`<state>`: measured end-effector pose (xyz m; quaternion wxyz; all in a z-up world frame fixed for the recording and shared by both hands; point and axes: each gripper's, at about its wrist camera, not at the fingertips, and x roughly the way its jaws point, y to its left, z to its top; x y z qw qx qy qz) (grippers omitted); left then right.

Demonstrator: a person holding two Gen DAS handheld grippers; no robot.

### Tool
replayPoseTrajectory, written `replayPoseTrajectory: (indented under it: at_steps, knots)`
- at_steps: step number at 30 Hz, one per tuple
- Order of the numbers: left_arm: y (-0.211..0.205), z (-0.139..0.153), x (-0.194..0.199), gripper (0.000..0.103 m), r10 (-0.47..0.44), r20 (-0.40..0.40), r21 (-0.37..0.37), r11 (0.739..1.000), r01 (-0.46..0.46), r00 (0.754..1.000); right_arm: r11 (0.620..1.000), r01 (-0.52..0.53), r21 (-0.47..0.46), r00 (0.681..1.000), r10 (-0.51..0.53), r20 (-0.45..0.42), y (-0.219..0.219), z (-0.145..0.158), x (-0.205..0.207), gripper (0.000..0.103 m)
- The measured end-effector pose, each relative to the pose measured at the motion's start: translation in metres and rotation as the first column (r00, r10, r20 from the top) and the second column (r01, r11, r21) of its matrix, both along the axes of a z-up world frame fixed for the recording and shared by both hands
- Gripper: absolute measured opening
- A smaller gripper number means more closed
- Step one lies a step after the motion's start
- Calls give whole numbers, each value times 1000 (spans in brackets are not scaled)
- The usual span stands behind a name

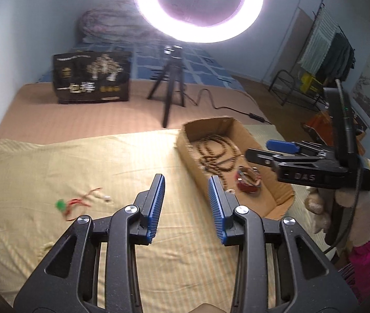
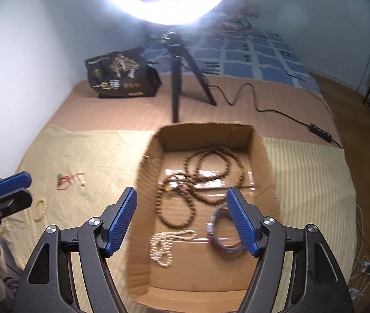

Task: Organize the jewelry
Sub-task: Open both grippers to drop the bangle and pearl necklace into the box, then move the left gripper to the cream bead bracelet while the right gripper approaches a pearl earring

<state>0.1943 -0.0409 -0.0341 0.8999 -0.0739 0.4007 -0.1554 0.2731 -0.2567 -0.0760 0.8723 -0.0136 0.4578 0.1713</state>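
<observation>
An open cardboard box (image 2: 259, 140) (image 1: 239, 125) lies on a yellow cloth (image 1: 80, 167). In it are a long brown bead necklace (image 2: 200, 174) (image 1: 216, 154), a white pearl strand (image 2: 162, 245) and a red-and-blue bangle (image 2: 220, 232) (image 1: 247, 180). A red cord with a green bead (image 1: 76, 200) (image 2: 66, 178) and a cream bead bracelet (image 2: 40, 210) lie on the cloth, left of the box. My left gripper (image 1: 186, 182) is open and empty above the cloth, just left of the box. My right gripper (image 2: 181, 195) is open and empty over the box.
A ring light (image 1: 198, 7) on a black tripod (image 1: 170, 86) stands behind the box, its cable (image 2: 276, 109) trailing right. A black printed bag (image 1: 91, 78) stands at the back left. A wall runs along the left. A clothes rack (image 1: 326, 47) is far right.
</observation>
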Motion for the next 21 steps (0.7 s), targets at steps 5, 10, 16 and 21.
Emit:
replayPoseTrajectory:
  at_steps: [5,10,16,21]
  knots:
    - [42,0,-5,34,66,-4,4,998,-66,998,999,-45,3,999,45,10,27,6,-7,71]
    - [86,-3,-12,34,137,-18,9,991,-137,990,995,-101,12,995,101,3,55,5,-13,71]
    - [135,-18,-22,34,199,-59,7,980,-199,978,986,-163,20,986,163,-21,81,-4,-24,71]
    - [168,-36,-30,34,233,-116,1,972,-234,966,979,-202,11,978,202,-50,101,-18,-32,71]
